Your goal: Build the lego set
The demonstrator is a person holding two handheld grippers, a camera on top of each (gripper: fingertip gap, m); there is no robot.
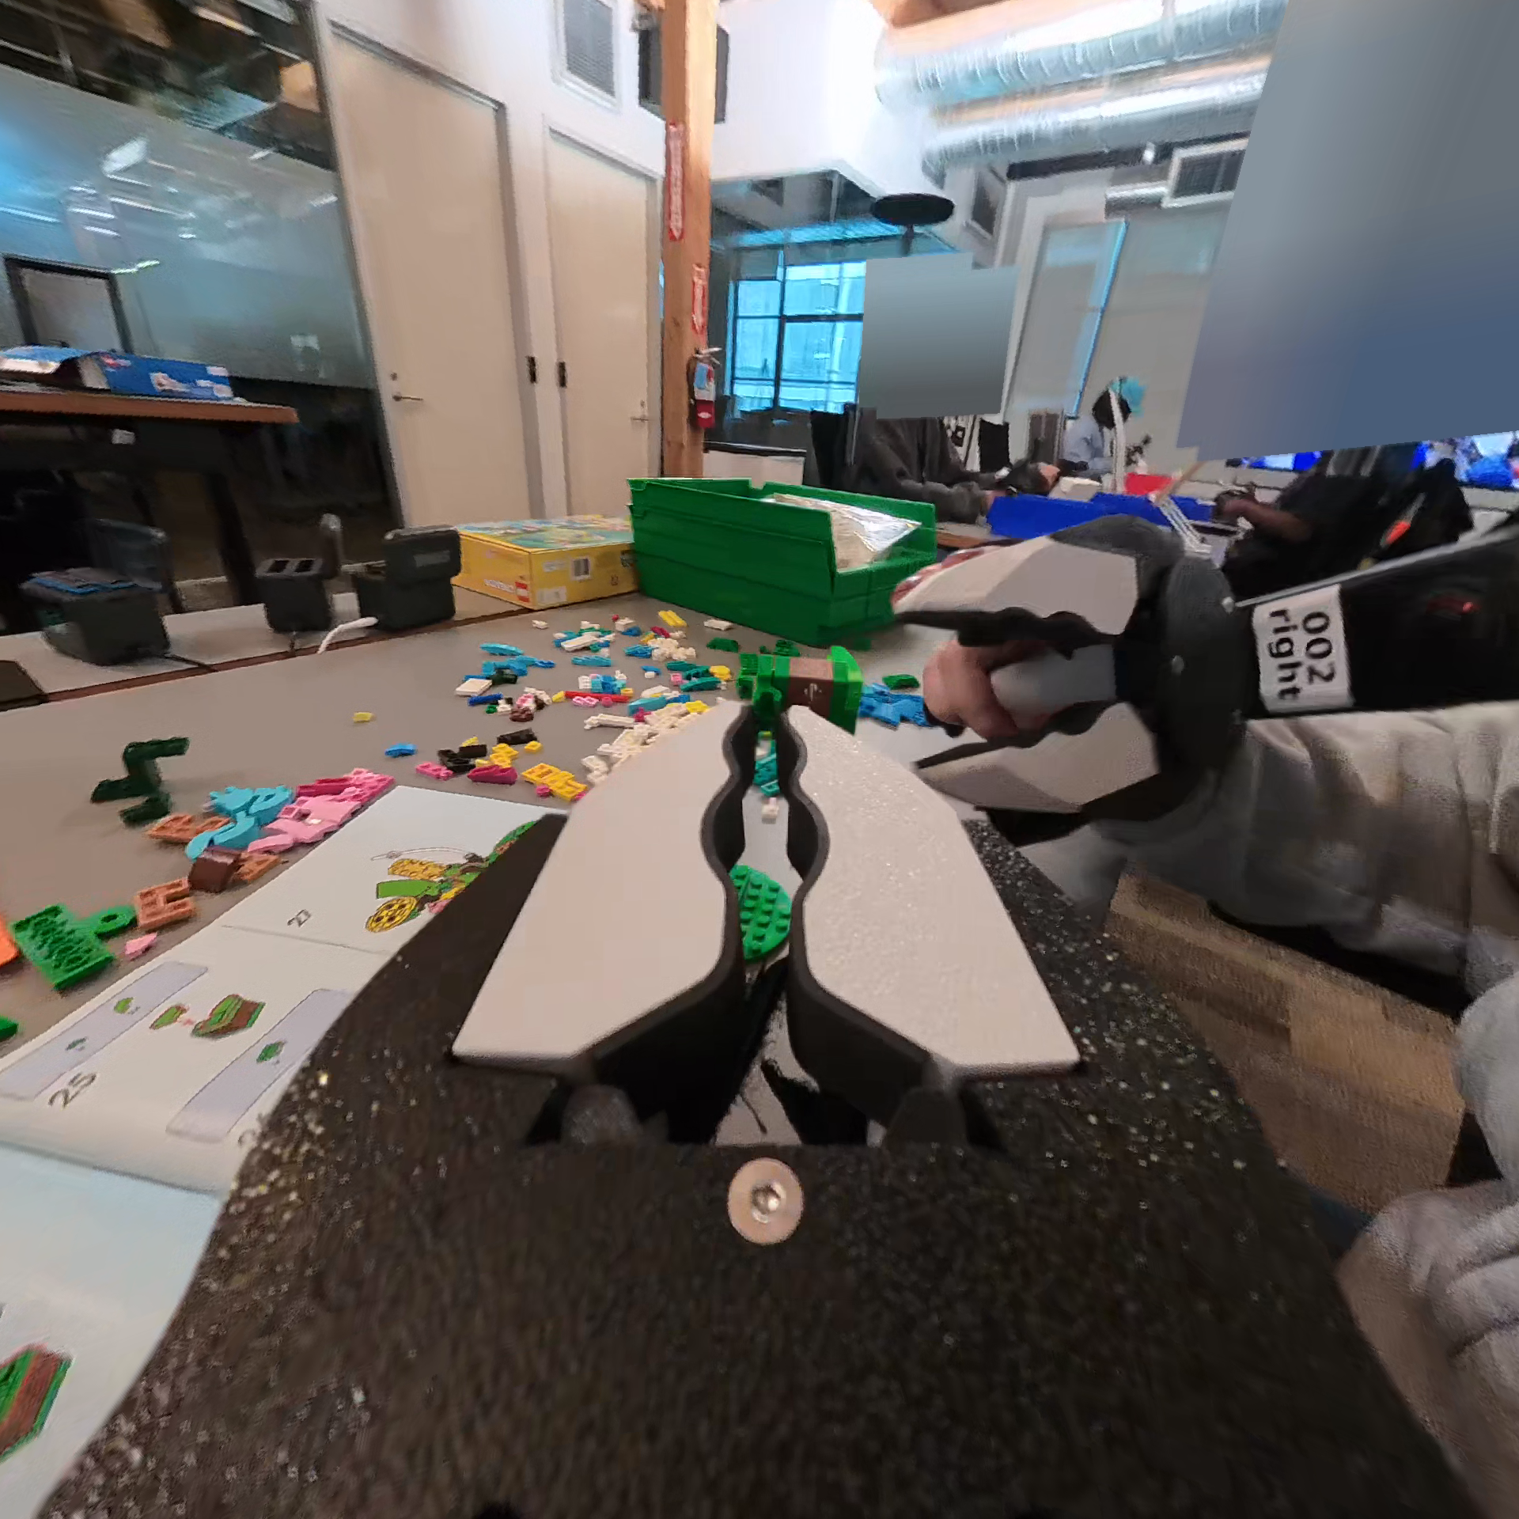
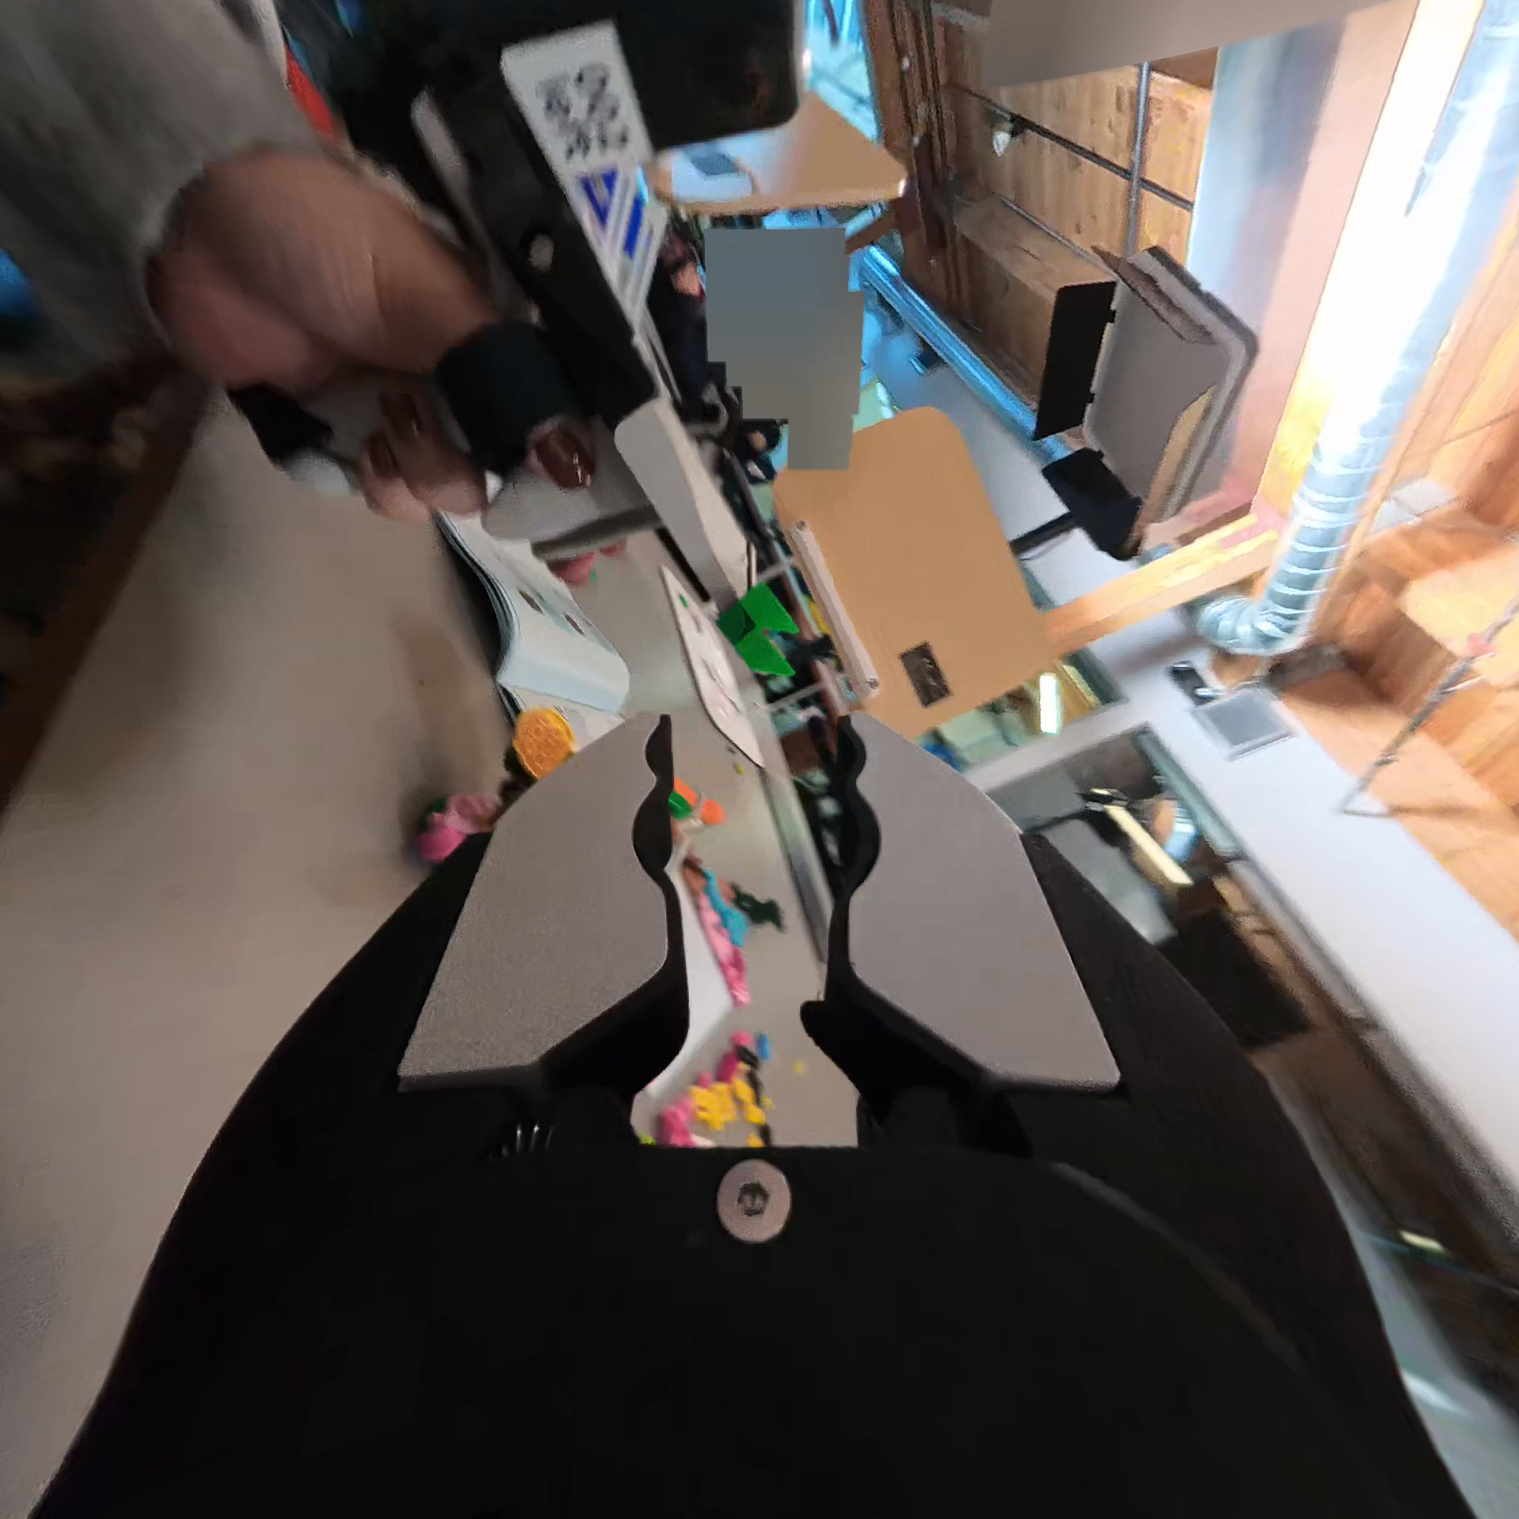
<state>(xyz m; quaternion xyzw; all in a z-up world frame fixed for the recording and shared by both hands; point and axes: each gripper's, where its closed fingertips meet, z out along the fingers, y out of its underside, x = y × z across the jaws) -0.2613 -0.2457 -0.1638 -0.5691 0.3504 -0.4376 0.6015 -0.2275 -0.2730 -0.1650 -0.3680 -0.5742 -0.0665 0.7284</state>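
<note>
My left gripper (image 1: 764, 717) is shut on a small green and brown brick assembly (image 1: 810, 681). Its fingertips pinch the green piece at the bottom and hold the assembly above the grey table (image 1: 247, 723). In the left wrist view my right gripper (image 1: 978, 682) is close to the right of the assembly, held by a hand, with its fingers spread. In the right wrist view my right gripper (image 2: 752, 731) is open with nothing between the pads. The view is tilted and blurred. My left gripper's body (image 2: 542, 247) and the hand holding it fill the upper left.
Several loose coloured bricks (image 1: 592, 682) lie scattered on the table. An open instruction booklet (image 1: 271, 929) lies at the near left, with a round green plate (image 1: 760, 908) under my left fingers. Stacked green bins (image 1: 764, 559), a yellow box (image 1: 542, 559) and black chargers (image 1: 411, 575) stand at the back. There is about 5 centimetres between the tips of the two grippers.
</note>
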